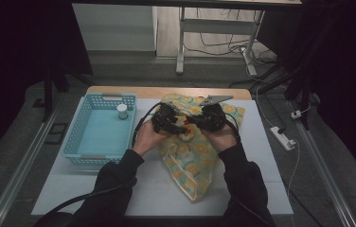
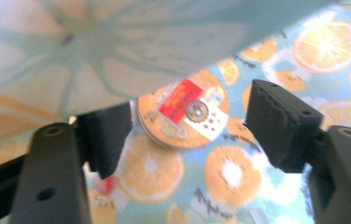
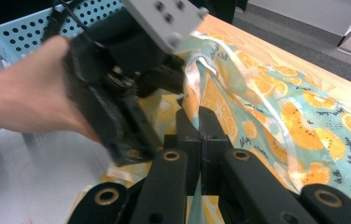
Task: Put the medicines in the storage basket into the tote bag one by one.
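Right tongs [image 3: 200,122] pinch bag [image 3: 276,107] edge, apparently.

Both hands mid-frame, close together: left gripper [image 1: 182,126] jaws apart, pointing right; right gripper [image 3: 200,122] jaws pinched tight.

In the left gripper view a pale, blurred fold of the orange-slice-printed plastic bag [image 2: 131,51] covers the top, and the print on the round red-labelled tin [image 2: 183,114] is too soft to read. In the high view the small white-lidded jar [image 1: 121,111] in the light blue perforated plastic basket [image 1: 79,130] is too small to identify
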`<state>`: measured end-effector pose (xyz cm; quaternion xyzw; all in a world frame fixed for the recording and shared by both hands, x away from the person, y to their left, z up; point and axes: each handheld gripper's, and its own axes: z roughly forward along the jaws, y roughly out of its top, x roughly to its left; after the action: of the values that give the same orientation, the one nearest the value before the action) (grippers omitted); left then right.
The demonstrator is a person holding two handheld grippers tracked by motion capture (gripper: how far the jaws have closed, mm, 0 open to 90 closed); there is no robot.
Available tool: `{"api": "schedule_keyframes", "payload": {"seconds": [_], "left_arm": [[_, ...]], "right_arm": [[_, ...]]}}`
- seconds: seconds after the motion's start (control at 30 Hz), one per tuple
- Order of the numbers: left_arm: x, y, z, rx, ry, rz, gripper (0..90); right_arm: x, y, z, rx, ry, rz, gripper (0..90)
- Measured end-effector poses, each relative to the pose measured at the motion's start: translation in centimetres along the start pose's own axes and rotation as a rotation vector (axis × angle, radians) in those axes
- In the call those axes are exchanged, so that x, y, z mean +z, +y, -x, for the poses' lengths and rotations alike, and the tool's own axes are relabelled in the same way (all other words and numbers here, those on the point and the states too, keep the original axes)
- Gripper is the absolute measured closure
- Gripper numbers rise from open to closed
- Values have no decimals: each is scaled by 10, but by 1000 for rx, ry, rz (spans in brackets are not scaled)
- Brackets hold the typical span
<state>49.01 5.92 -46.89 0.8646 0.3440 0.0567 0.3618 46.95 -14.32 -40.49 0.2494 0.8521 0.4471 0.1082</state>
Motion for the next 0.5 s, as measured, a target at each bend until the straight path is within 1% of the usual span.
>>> {"api": "schedule_keyframes", "payload": {"seconds": [0.07,0.17,0.23,0.33,0.4,0.43,0.47,0.5], "left_arm": [[-6,-1,1,7,-8,-5,242],[-15,-3,3,4,-25,0,205],[-20,-4,3,15,-27,-7,185],[-27,-6,3,5,-36,-4,139],[-31,-8,2,-2,-51,6,114],[-33,-9,1,-7,-56,1,87],[-34,-9,1,-2,-52,-6,52],[-36,-10,1,5,-46,-8,36]], "right_arm": [[0,0,0,1,-1,0,900],[0,0,0,1,-1,-1,900],[0,0,0,-1,1,-1,900],[0,0,1,-1,-2,-3,900],[0,-1,1,2,-3,-3,900],[0,-1,1,2,-3,-3,900],[0,-1,1,2,-3,-3,900],[0,-1,1,2,-3,-3,900]]}}
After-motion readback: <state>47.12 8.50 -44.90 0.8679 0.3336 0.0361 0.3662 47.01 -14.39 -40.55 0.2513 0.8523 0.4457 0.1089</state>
